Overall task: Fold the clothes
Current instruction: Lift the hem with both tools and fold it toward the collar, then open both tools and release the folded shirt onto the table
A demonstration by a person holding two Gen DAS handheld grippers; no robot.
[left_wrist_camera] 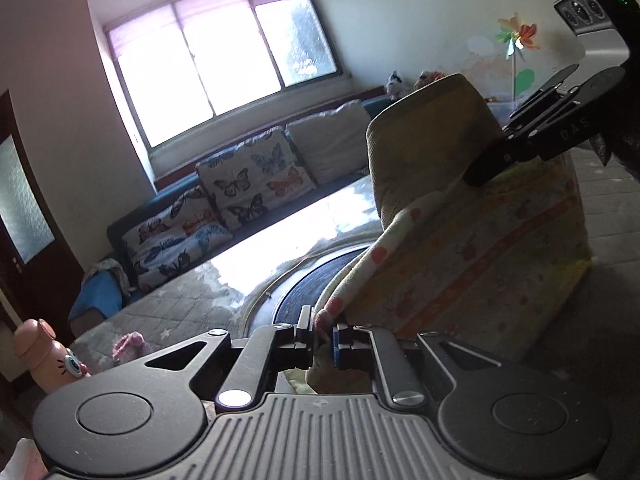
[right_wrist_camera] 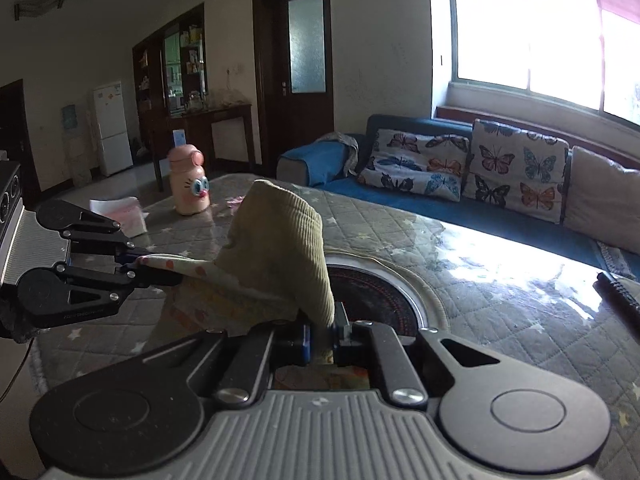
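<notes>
Left gripper (left_wrist_camera: 322, 336) clamped on the garment (left_wrist_camera: 472, 240) hem (spotted cream edge); right gripper (right_wrist_camera: 322, 338) clamped on its ribbed olive cuff. Garment hung lifted between both, above the quilted table (right_wrist_camera: 500, 292) by its round dark inset (right_wrist_camera: 376, 300). Pink bottle (right_wrist_camera: 188, 186) at the table's far edge.

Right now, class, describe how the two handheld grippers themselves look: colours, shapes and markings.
Both the left gripper and right gripper are matte black with linkage arms, silver screws, round discs and a ribbed grey base. Blue pads line the fingers. Pale lettering marks the arms.
</notes>
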